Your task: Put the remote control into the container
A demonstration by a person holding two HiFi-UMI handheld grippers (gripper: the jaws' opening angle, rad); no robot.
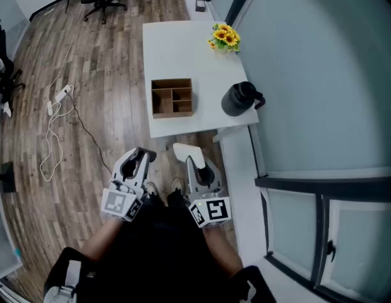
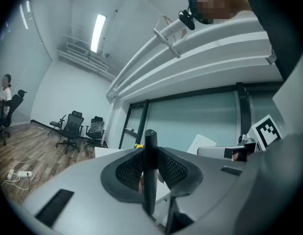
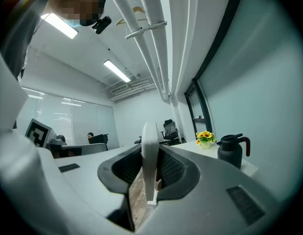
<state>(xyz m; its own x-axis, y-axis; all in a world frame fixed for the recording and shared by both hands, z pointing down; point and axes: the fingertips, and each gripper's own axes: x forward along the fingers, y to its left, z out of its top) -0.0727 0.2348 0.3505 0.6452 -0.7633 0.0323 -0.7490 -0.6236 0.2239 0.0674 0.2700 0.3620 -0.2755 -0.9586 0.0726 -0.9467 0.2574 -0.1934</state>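
Head view has the right gripper (image 1: 194, 166) with jaws clamped on the white remote control (image 1: 182, 150), long axis aimed at the far wooden container (image 1: 155, 98) on the table (image 1: 176, 46), while the left gripper (image 1: 138, 161) pinches a dark bar (image 1: 147, 154).

**Setting: office.** Entries that showed it:
- Wood-plank floor (image 1: 107, 55), with a power strip (image 1: 61, 94) and a loose white cable (image 1: 53, 137) lying on it.
- Black swivel chairs (image 1: 103, 2), grouped beyond the far edge of the white tabletop (image 1: 176, 49).
- Frosted glass partition (image 1: 309, 74) in dark frames, running along the tabletop's right edge.
- Ceiling strip lights (image 2: 98, 31) and slatted blinds (image 3: 58, 116).
- A person seated at a desk (image 3: 90, 137) across the room.
- On the tabletop were a wooden desk organiser (image 1: 172, 97) near the left edge, potted sunflowers (image 1: 223, 38) near the far right corner and a black jug (image 1: 240, 98) near the near right corner.
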